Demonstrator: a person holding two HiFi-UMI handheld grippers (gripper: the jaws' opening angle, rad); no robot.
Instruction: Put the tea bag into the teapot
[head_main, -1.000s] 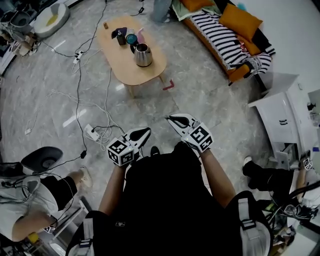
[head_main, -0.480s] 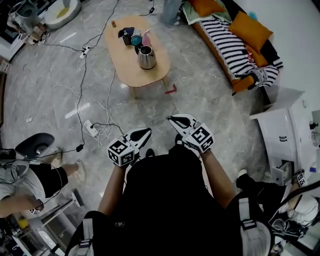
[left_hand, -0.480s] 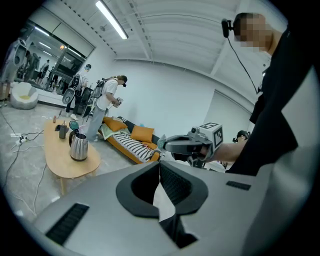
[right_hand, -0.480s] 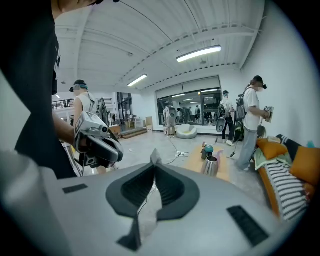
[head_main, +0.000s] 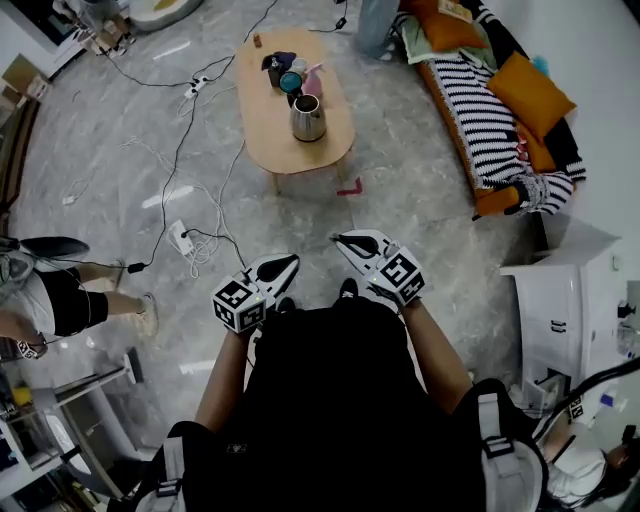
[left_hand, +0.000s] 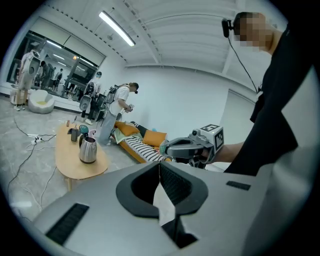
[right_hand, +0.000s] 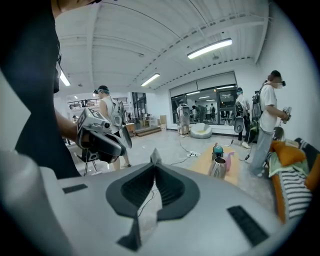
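one teapot (head_main: 307, 118) near table (head_main: 290, 160) edge, bare floor (head_main: 395, 190) beside

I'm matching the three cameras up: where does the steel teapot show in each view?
Head view: the teapot is at top centre, on the oval wooden table.
Left gripper view: left of centre, on that table.
Right gripper view: right of centre, table beneath.
Shared landmark: the oval wooden table.

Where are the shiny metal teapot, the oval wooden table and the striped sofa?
shiny metal teapot (head_main: 308, 118), head view, its steel body.
oval wooden table (head_main: 298, 158), head view, bare top near its front end.
striped sofa (head_main: 486, 126), head view, black-and-white striped cover.
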